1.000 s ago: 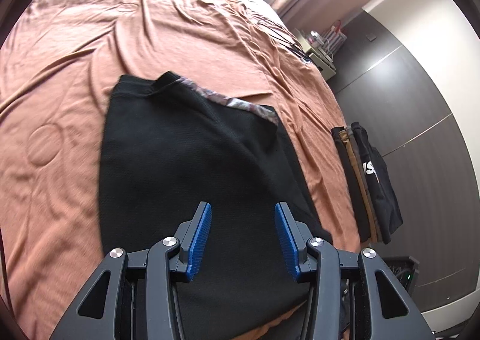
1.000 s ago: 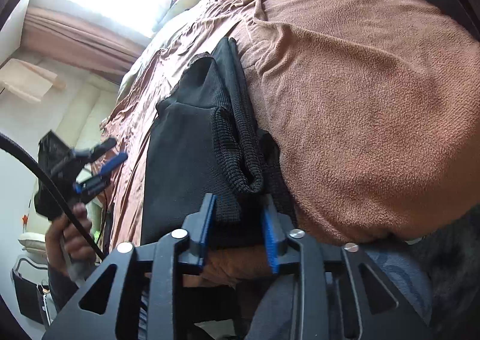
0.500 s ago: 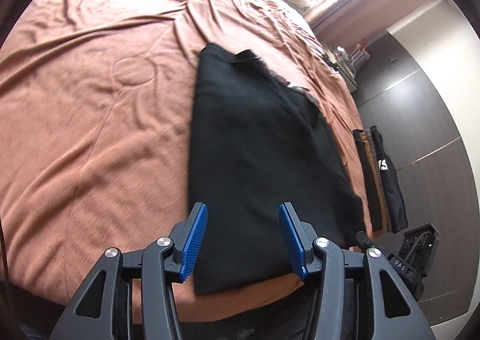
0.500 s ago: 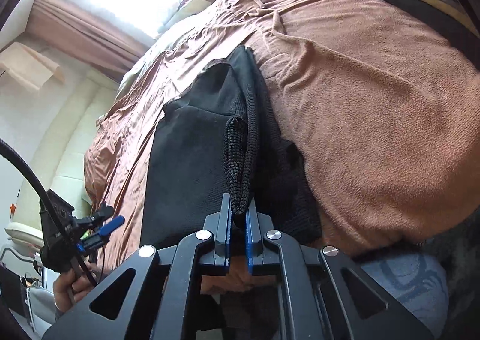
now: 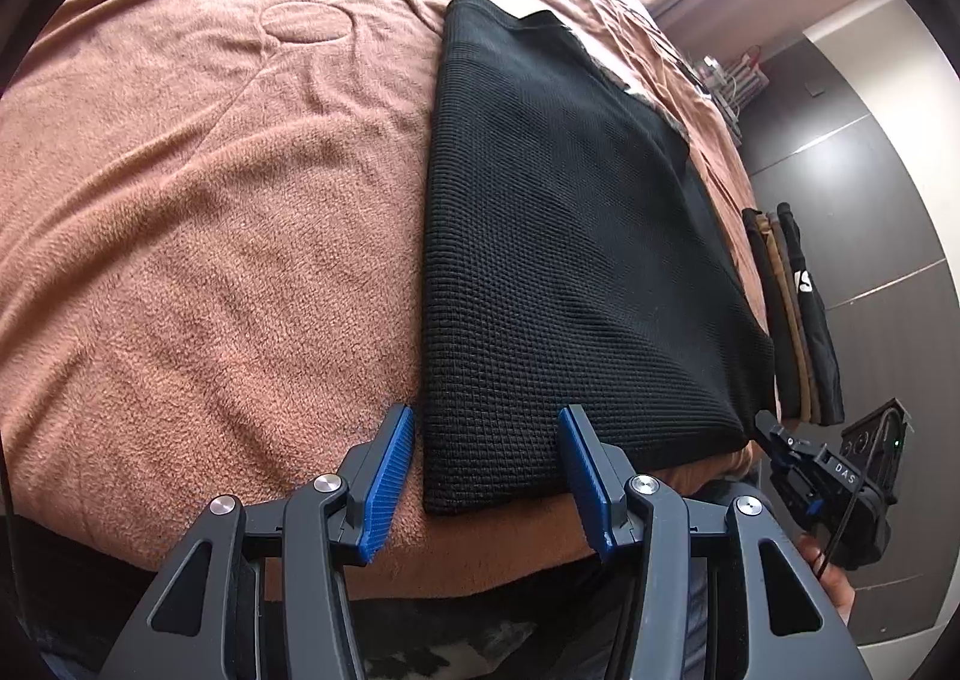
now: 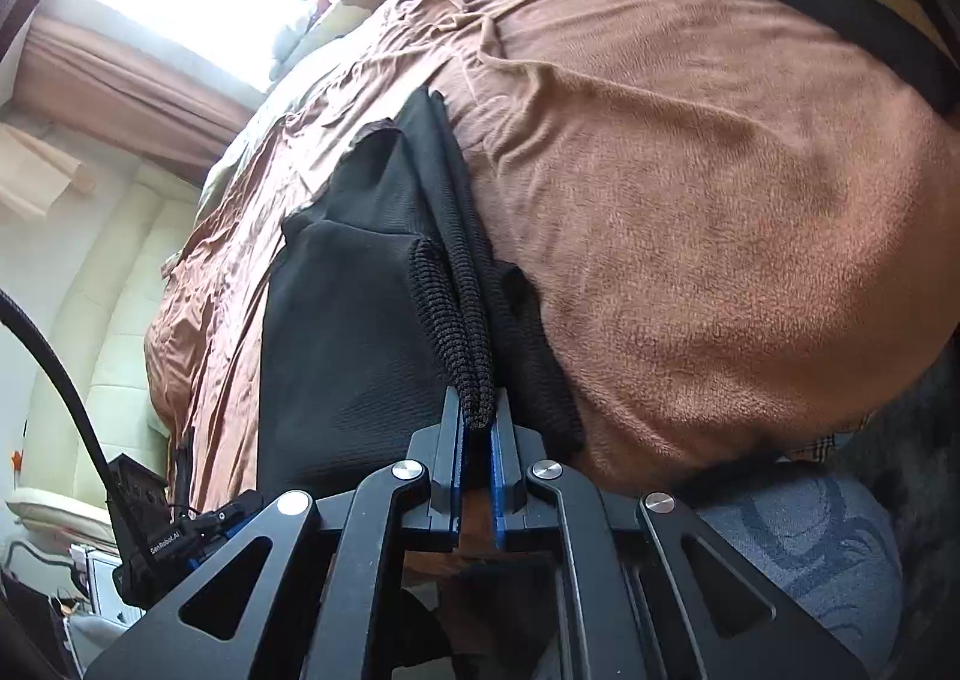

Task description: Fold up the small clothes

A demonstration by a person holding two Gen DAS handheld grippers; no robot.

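My right hand-held gripper (image 6: 477, 443) is clamped on the near right corner of the black waffle-knit garment (image 5: 570, 260), which lies flat on the brown fleece blanket (image 5: 210, 260) covering the bed, close to its near edge. My left hand-held gripper (image 5: 486, 476) hangs with its jaws apart over the near left corner, gripping nothing yet; the cloth edge sits between the blue pads (image 5: 390, 476).

To do this well, I judge I should set the left pads low enough to catch every layer at that corner, pinch firmly, then lift both corners level and together so the hem stays straight, and carry them to the far edge without dragging the blanket.

Count: one garment being folded, two hand-held grippers, and one pile of folded clothes (image 5: 792, 314) further right on the bed; how many pieces it holds I cannot tell.
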